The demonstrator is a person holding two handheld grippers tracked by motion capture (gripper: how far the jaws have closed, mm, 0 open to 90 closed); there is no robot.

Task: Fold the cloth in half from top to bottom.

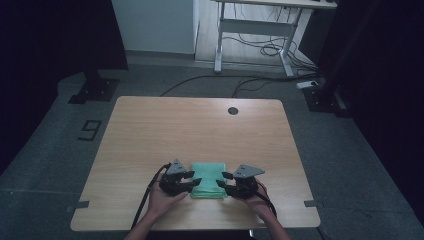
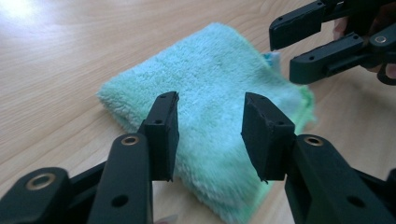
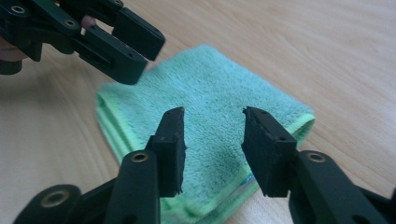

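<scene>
Black jaws of our left gripper (image 2: 210, 135) rise closest to the lens in its own view, spread apart with nothing between the pads, and the green towel (image 2: 210, 93) lies just beyond them. Our right gripper (image 3: 212, 144) stands the same way in its view: jaws spread, holding nothing, the towel just ahead.

We see the towel (image 1: 207, 180) folded into a thick, roughly square pad, lying flat on the wooden table (image 1: 200, 130) near its front edge, between our two grippers. From above, the left gripper (image 1: 192, 181) sits at the towel's left side and the right gripper (image 1: 224, 182) at its right side, both just beside or touching the cloth; we cannot tell which.

We judge the towel light, soft and limp, with a fluffy pile that should not slip between the pads. The right gripper view shows stacked layers with a lighter hem along the near edge. A corner or that layered edge looks like the best hold; pinching only the top layer would likely let the fold open.

Beyond the towel we have bare tabletop on all sides, with wide room toward the far edge, where a small dark round grommet (image 1: 233, 110) sits.
</scene>
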